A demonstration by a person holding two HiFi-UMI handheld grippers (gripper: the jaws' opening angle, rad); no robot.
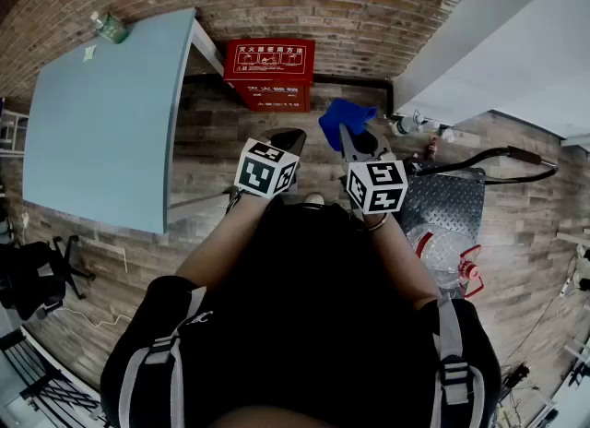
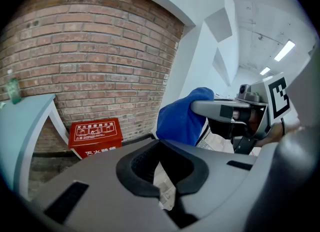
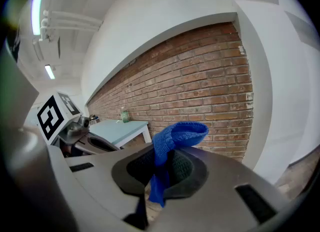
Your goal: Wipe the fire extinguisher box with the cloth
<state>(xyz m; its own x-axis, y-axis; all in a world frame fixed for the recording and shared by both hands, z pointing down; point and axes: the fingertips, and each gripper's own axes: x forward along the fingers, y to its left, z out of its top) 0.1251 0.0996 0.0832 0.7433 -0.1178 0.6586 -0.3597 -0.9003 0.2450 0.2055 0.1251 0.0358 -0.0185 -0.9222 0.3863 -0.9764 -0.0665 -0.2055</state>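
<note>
Looking down, head view: the red fire extinguisher box stands on the floor against the brick wall, beside a pale blue table; both grippers hang well short of it.
Left gripper view: the left gripper has its jaws pressed together on nothing, with the box low ahead and apart.
Right gripper view: the right gripper pinches the blue cloth, which stands up from its closed jaws.
Progress: cloth in hand, box untouched; the approach and all the wiping appear left to do.
</note>
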